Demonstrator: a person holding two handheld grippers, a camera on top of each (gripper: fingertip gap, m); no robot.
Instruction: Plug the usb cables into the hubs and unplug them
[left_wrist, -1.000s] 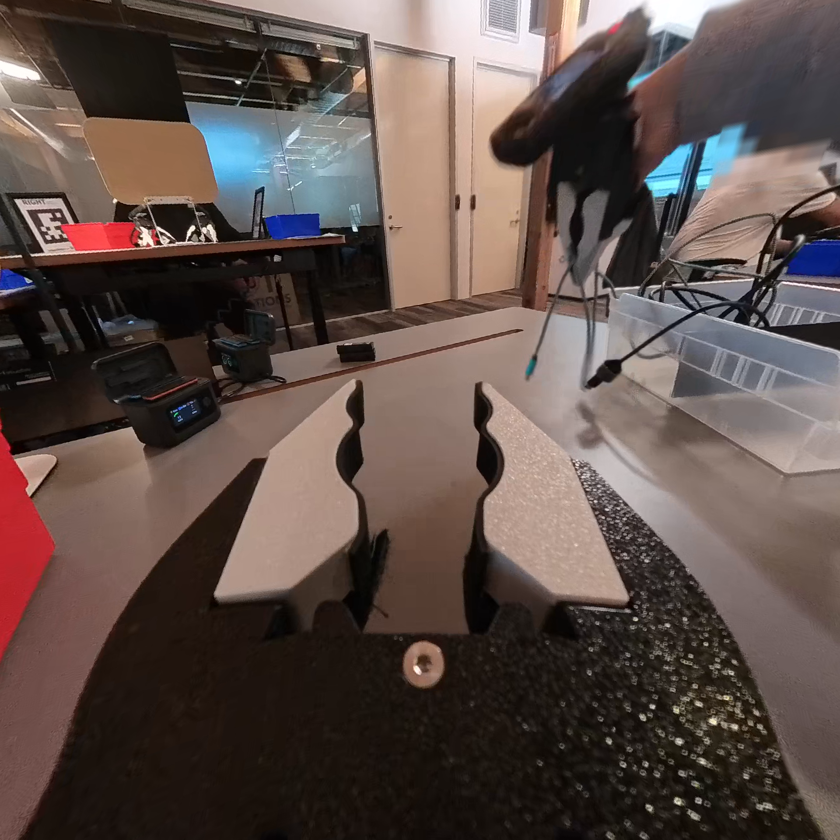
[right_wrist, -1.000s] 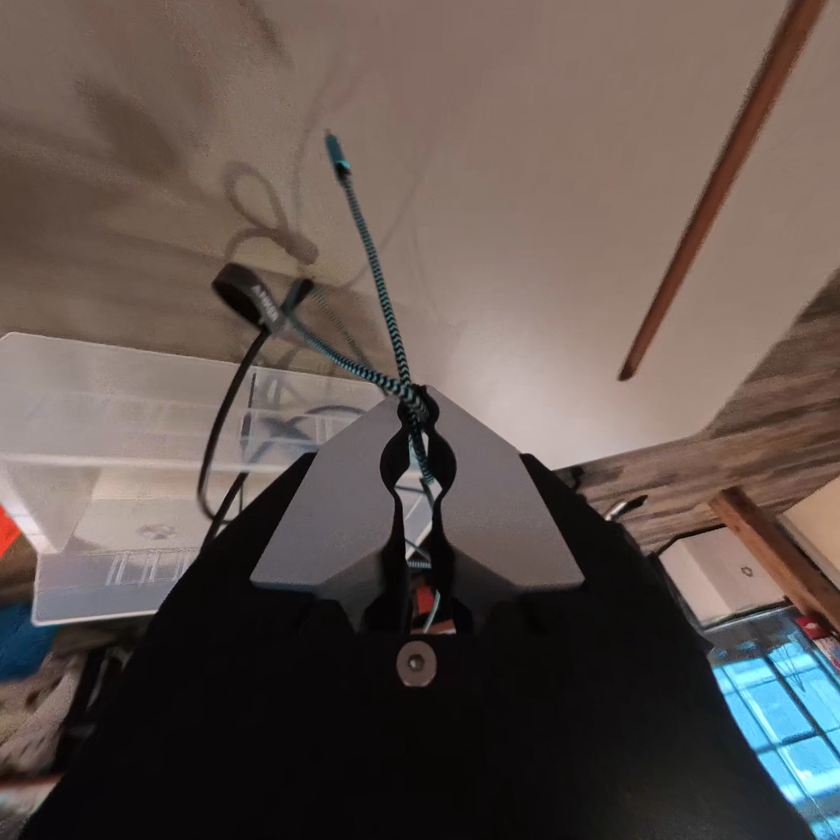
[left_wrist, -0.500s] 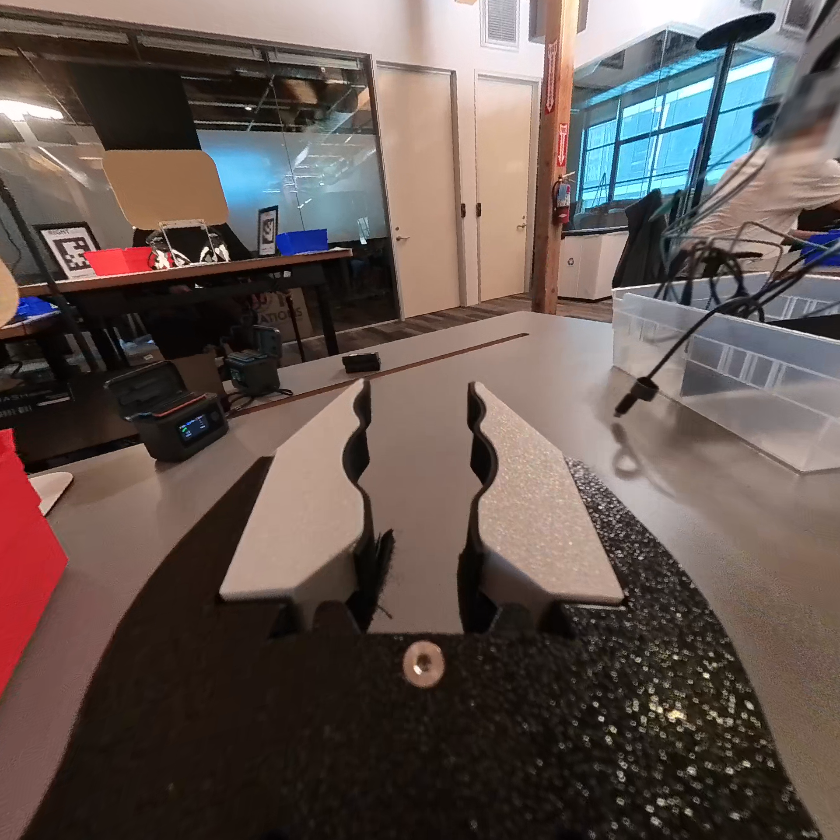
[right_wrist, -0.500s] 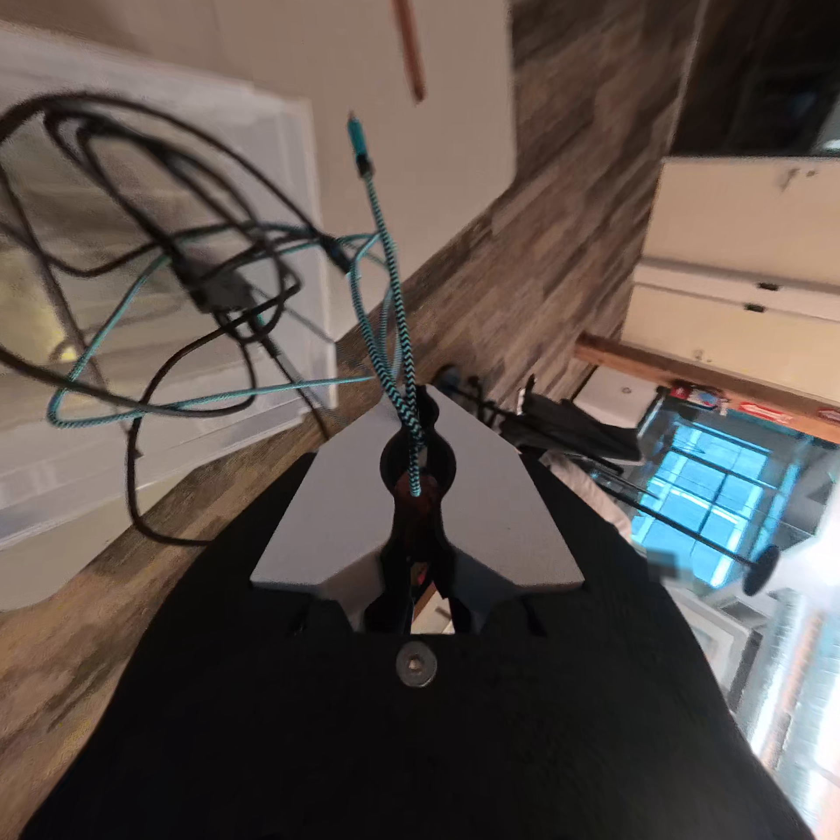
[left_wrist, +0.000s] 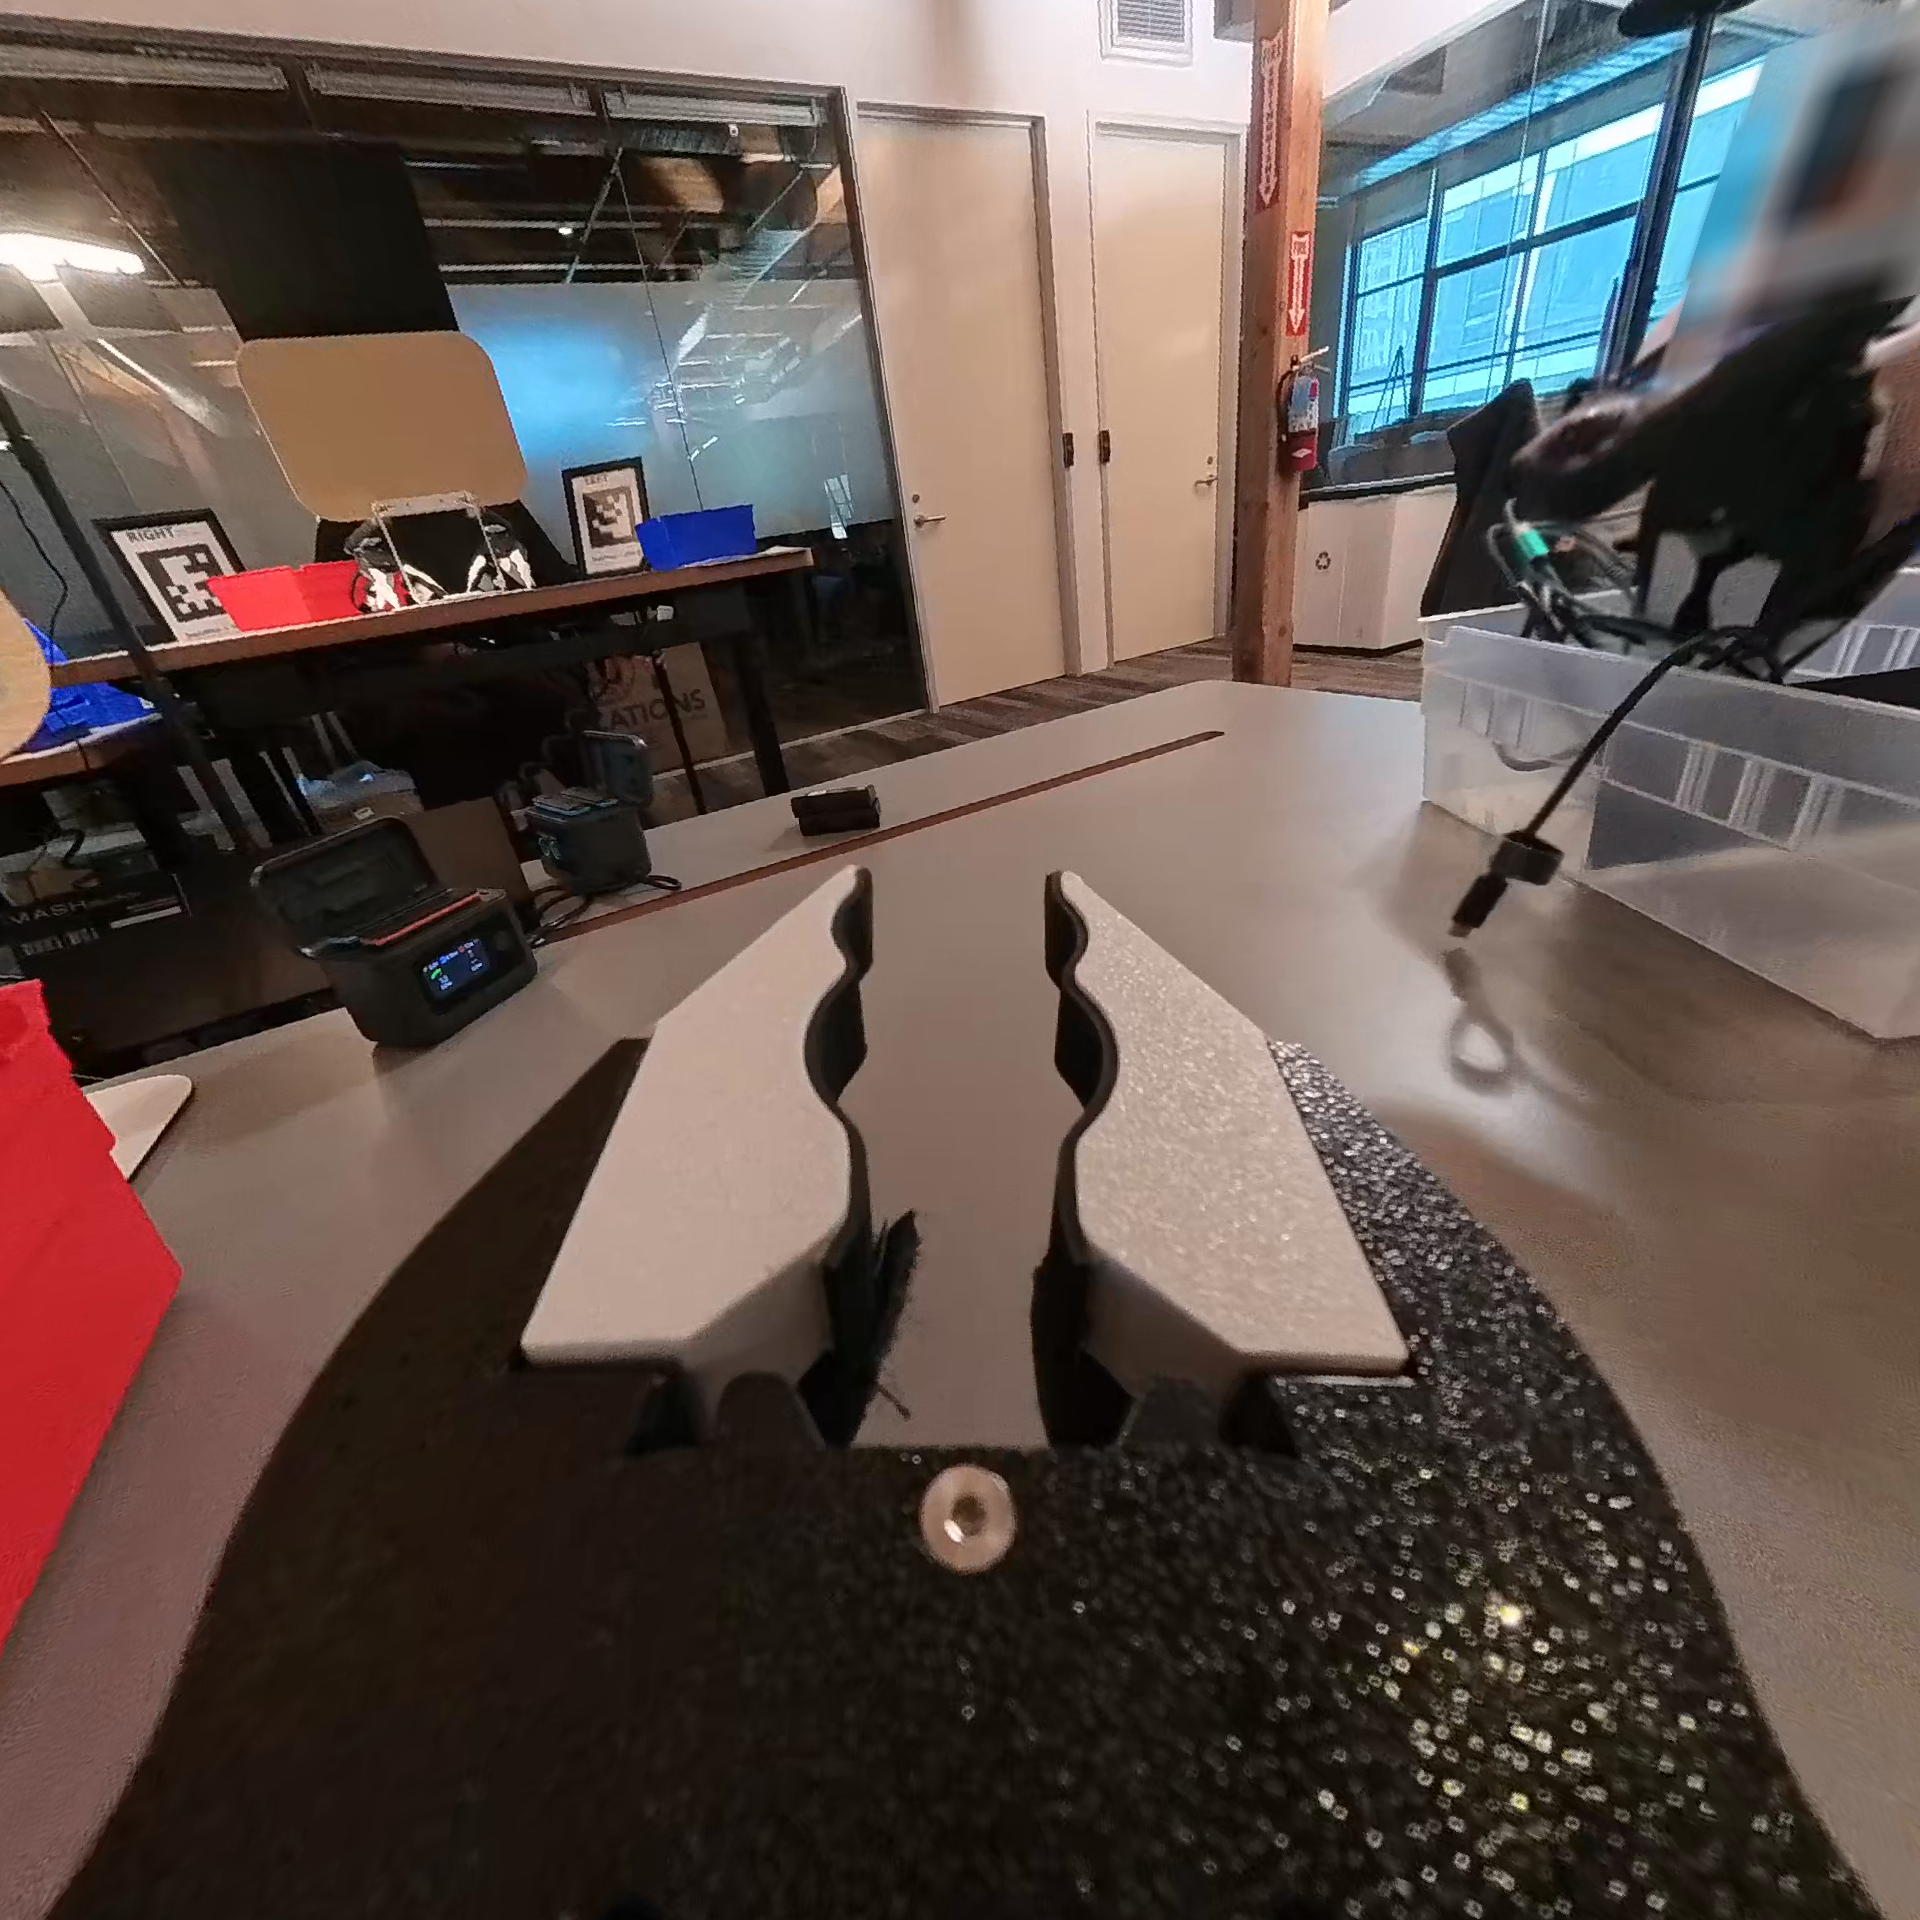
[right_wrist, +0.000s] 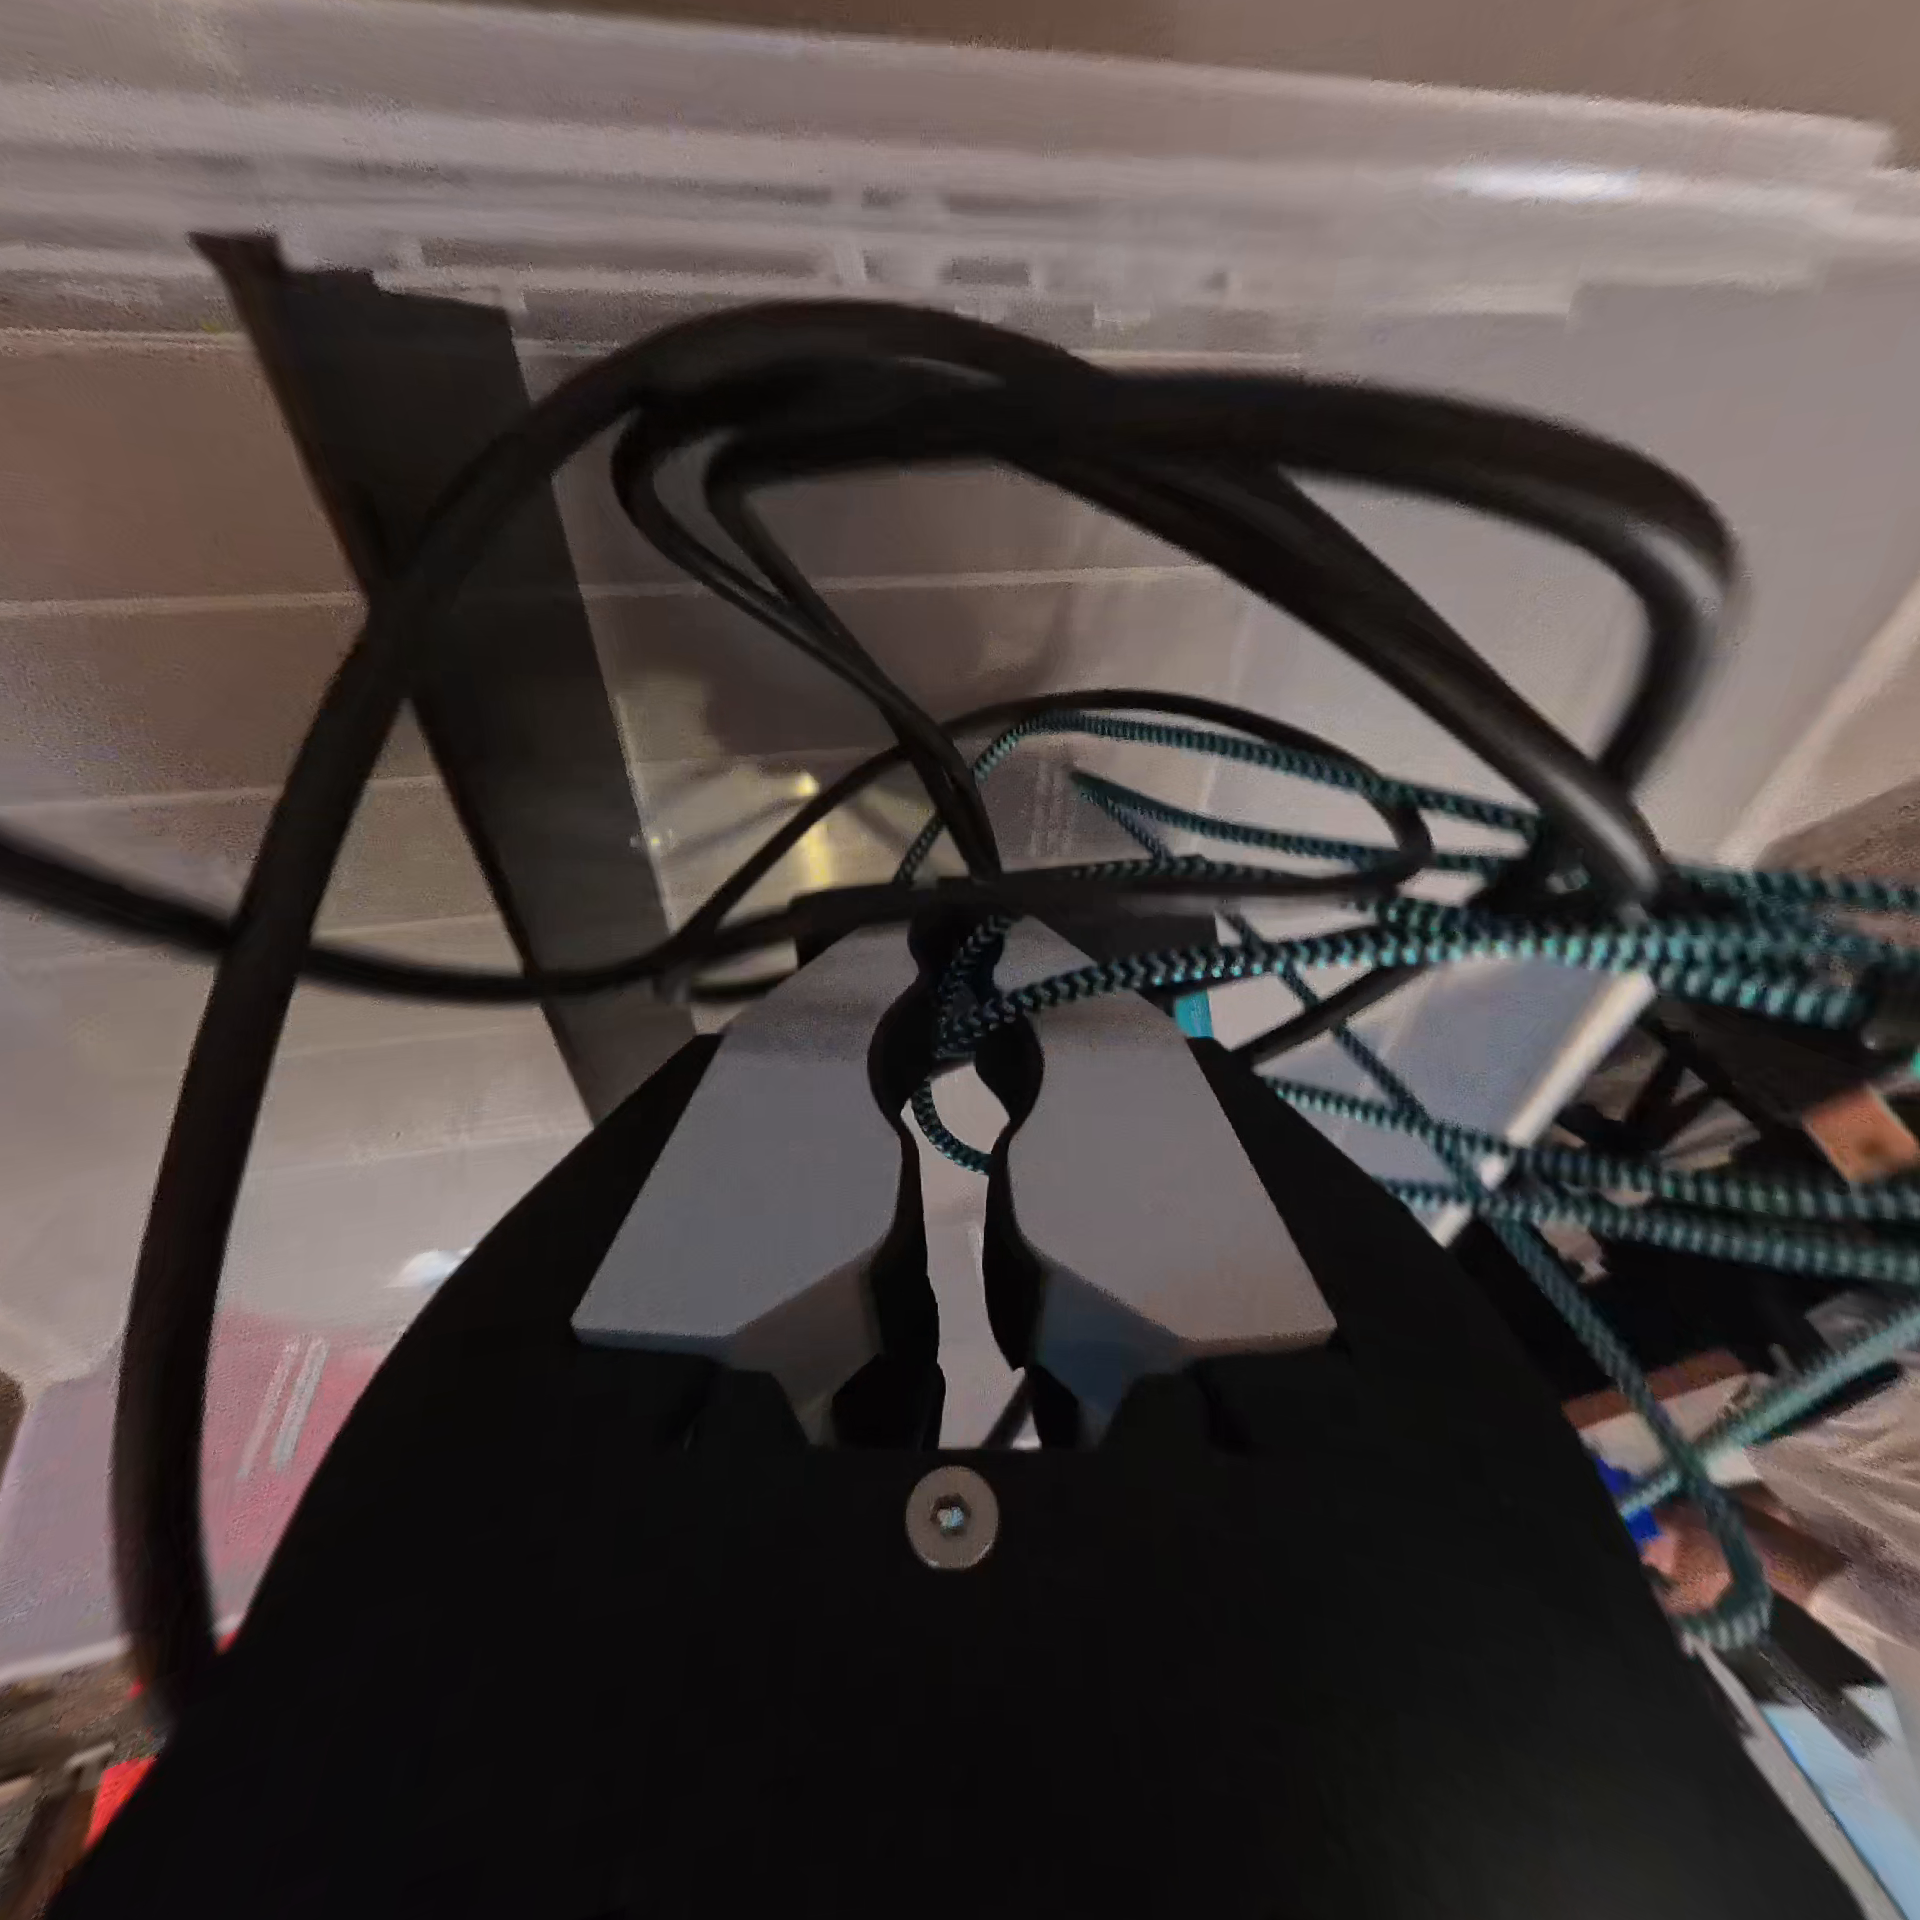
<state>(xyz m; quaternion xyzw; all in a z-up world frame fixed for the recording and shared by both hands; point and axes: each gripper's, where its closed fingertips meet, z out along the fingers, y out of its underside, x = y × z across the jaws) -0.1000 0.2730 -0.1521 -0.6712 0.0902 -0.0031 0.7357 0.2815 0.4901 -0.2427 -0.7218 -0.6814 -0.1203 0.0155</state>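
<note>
My left gripper (left_wrist: 951, 883) is open and empty, low over the grey table (left_wrist: 1299, 831). My right gripper (right_wrist: 961, 940) is shut on a teal braided cable (right_wrist: 961, 1023), pinched between its fingertips inside the clear plastic bin (right_wrist: 1039, 208). A tangle of black cables (right_wrist: 1039, 416) and more teal braided cables (right_wrist: 1662, 935) fills the bin around it. In the left wrist view the right gripper (left_wrist: 1683, 457) shows blurred above the clear bin (left_wrist: 1766, 790). One black cable hangs over the bin's edge, its plug (left_wrist: 1481, 904) just above the table.
A red bin (left_wrist: 62, 1247) stands at the left edge. A black case with a small screen (left_wrist: 416, 966) and a small black box (left_wrist: 836, 808) sit farther back. A black divider (right_wrist: 468, 623) stands in the clear bin. Metal plug ends (right_wrist: 1579, 1049) lie at its right. Some 45 cm of space lies between my two pairs of fingers.
My right gripper has carried the teal cable from above the table into the clear bin, among the cable tangle. My left gripper has stayed almost still and open.
</note>
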